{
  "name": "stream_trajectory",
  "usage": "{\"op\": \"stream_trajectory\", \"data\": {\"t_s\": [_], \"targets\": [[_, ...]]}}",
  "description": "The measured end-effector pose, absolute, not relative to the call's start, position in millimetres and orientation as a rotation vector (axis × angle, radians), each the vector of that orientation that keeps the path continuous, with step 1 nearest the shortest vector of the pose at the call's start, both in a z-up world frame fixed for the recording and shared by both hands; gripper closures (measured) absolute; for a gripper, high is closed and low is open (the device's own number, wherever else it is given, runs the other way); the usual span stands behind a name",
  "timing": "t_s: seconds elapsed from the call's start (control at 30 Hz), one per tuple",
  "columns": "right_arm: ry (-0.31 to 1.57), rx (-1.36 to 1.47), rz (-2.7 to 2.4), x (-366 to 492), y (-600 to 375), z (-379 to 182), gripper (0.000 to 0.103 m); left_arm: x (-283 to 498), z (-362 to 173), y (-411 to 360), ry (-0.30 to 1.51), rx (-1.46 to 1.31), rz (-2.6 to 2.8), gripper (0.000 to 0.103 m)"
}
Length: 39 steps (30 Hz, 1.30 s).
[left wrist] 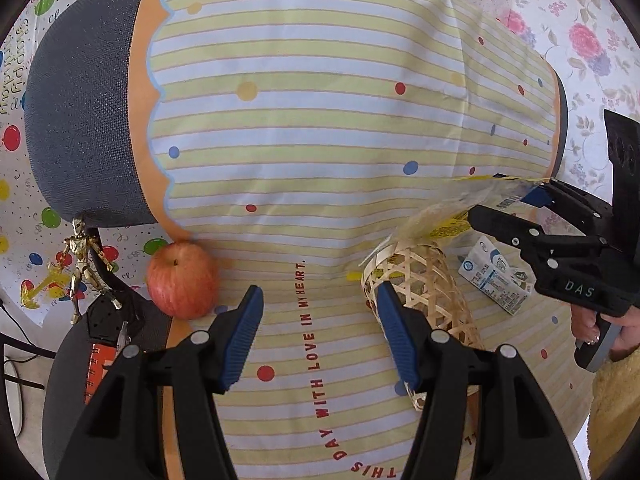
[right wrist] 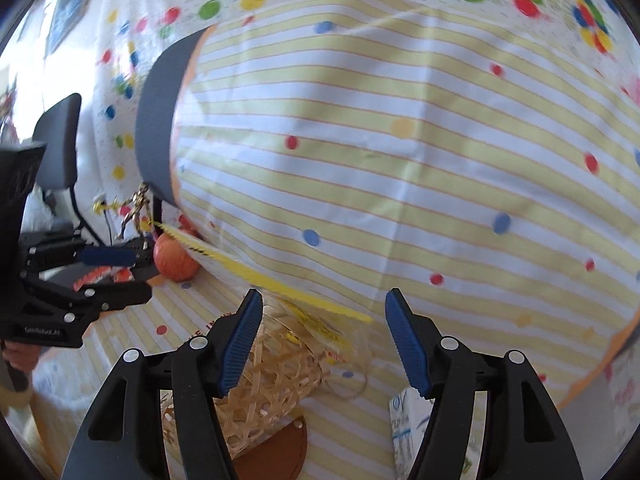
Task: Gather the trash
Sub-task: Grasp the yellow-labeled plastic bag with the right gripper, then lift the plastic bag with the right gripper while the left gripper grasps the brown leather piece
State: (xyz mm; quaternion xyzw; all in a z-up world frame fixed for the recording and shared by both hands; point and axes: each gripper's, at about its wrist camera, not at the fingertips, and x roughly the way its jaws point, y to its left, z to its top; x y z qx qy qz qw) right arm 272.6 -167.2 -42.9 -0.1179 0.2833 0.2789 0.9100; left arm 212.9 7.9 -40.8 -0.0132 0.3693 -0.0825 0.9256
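Observation:
A woven bamboo basket point(left wrist: 424, 280) stands on the striped tablecloth point(left wrist: 304, 128); it also shows in the right wrist view point(right wrist: 264, 384). A clear and yellow plastic wrapper point(left wrist: 452, 212) hangs over the basket's mouth; in the right wrist view point(right wrist: 280, 292) it falls loose between the open fingers. My right gripper point(right wrist: 322, 340) is open just above the basket; it also shows in the left wrist view point(left wrist: 516, 204). My left gripper point(left wrist: 318, 334) is open and empty, left of the basket. A white and blue milk carton point(left wrist: 496, 276) lies right of the basket.
A red apple point(left wrist: 182, 280) sits at the cloth's left edge. A gold figurine point(left wrist: 82, 260) stands beside it, near a dark chair back point(left wrist: 80, 120). An orange and black object point(left wrist: 100, 352) lies at the lower left. Balloon-print cloth point(left wrist: 24, 128) hangs behind.

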Motion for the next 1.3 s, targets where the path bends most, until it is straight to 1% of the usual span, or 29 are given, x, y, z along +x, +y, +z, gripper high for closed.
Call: {"op": "stream_trajectory", "data": {"t_s": [0.07,0.1,0.13,0.17,0.27,0.43,0.57,0.67,0.8,0.87,0.9,1.07,1.27,1.3], "targets": [[0.576,-0.273,0.580,267,-159,-42,0.075,209,-40,9,0.755,-0.034,-0.165,0.045],[0.569,-0.282,0.577,262,-157,-40,0.081,207,-39,10,0.755,-0.037,-0.164,0.045],[0.555,-0.289,0.569,256,-155,-38,0.093,204,-38,11,0.754,-0.040,-0.165,0.045],[0.536,-0.293,0.548,250,-155,-34,0.098,200,-38,11,0.753,-0.041,-0.163,0.046],[0.476,-0.256,0.458,236,-164,-17,0.100,182,-35,10,0.749,-0.036,-0.161,0.045],[0.384,-0.090,0.273,196,-210,25,0.100,151,-36,2,0.754,-0.026,-0.183,0.046],[0.382,0.021,0.108,148,-253,36,0.100,128,-42,-14,0.760,-0.023,-0.233,0.045],[0.425,0.091,0.010,107,-284,24,0.100,115,-51,-31,0.774,-0.022,-0.283,0.045],[0.523,0.183,-0.029,65,-313,-13,0.100,104,-68,-61,0.800,0.004,-0.373,0.045],[0.543,0.204,-0.045,50,-318,-28,0.100,100,-75,-77,0.819,0.016,-0.414,0.039],[0.545,0.210,-0.054,43,-319,-35,0.100,100,-78,-86,0.824,0.028,-0.427,0.036],[0.514,0.265,-0.075,24,-329,-44,0.100,110,-93,-113,0.856,0.072,-0.405,0.036],[0.511,0.291,-0.058,18,-340,-49,0.100,128,-108,-120,0.896,0.039,-0.369,0.044],[0.511,0.299,-0.054,18,-342,-50,0.100,129,-110,-121,0.898,0.040,-0.361,0.049]]}}
